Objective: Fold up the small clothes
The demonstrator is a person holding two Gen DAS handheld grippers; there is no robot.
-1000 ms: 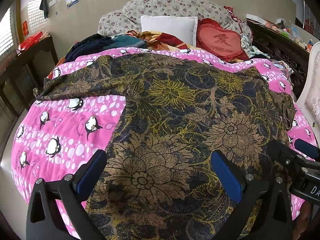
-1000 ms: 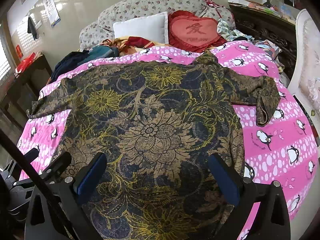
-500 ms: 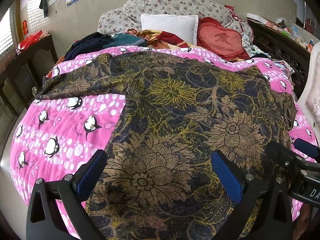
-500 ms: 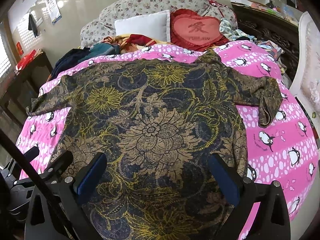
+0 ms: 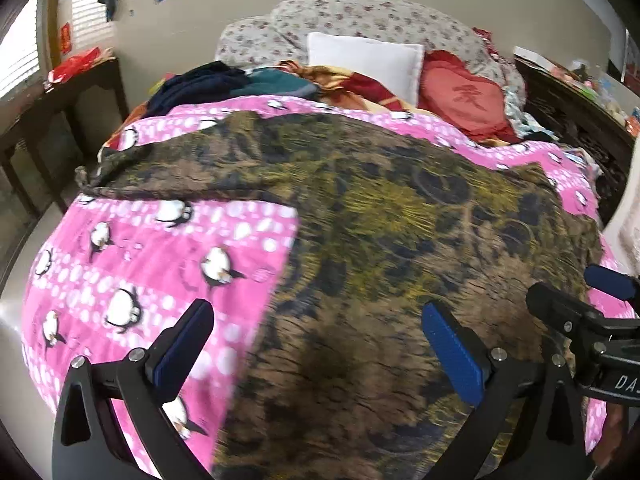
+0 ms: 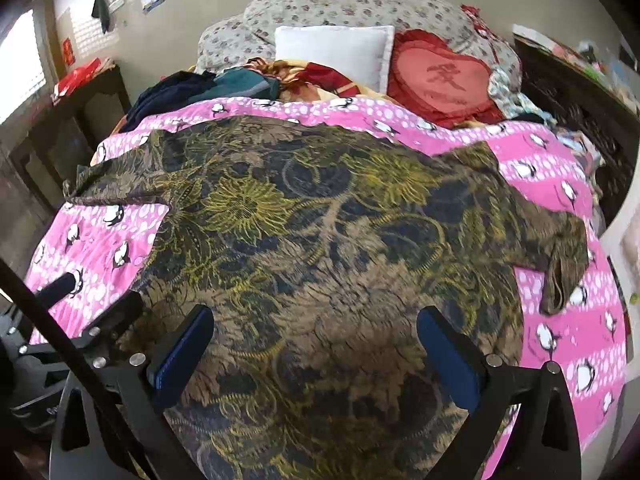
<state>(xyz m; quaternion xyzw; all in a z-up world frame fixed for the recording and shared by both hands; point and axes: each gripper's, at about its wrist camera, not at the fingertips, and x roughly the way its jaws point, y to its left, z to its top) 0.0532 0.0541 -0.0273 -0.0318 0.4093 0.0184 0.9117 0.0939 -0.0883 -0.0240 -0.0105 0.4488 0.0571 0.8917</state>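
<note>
Floral-print shirt (image 6: 320, 240), dark with gold and brown blooms, lies spread flat across the pink penguin quilt (image 6: 560, 320) on a bed, its hem toward the foot edge and its collar toward the head, where a white pillow (image 6: 332, 48) and a red heart cushion (image 6: 440, 76) rest. Only the right wrist view shows the shirt's right sleeve (image 6: 560, 256), folded over near the bed's right edge; the left wrist view, smeared by blur, takes in more of the quilt (image 5: 140, 260) along the left edge and the left sleeve (image 5: 132, 176) stretched toward it. Left tongs (image 5: 320, 344) hover above the shirt (image 5: 400, 260) near the foot, spread wide and holding nothing, one blue pad over quilt, the other over fabric. Right tongs (image 6: 316, 348) hover level beside them over the shirt's lower middle, likewise wide apart and empty. Each view catches the neighbouring tool at its edge.
</note>
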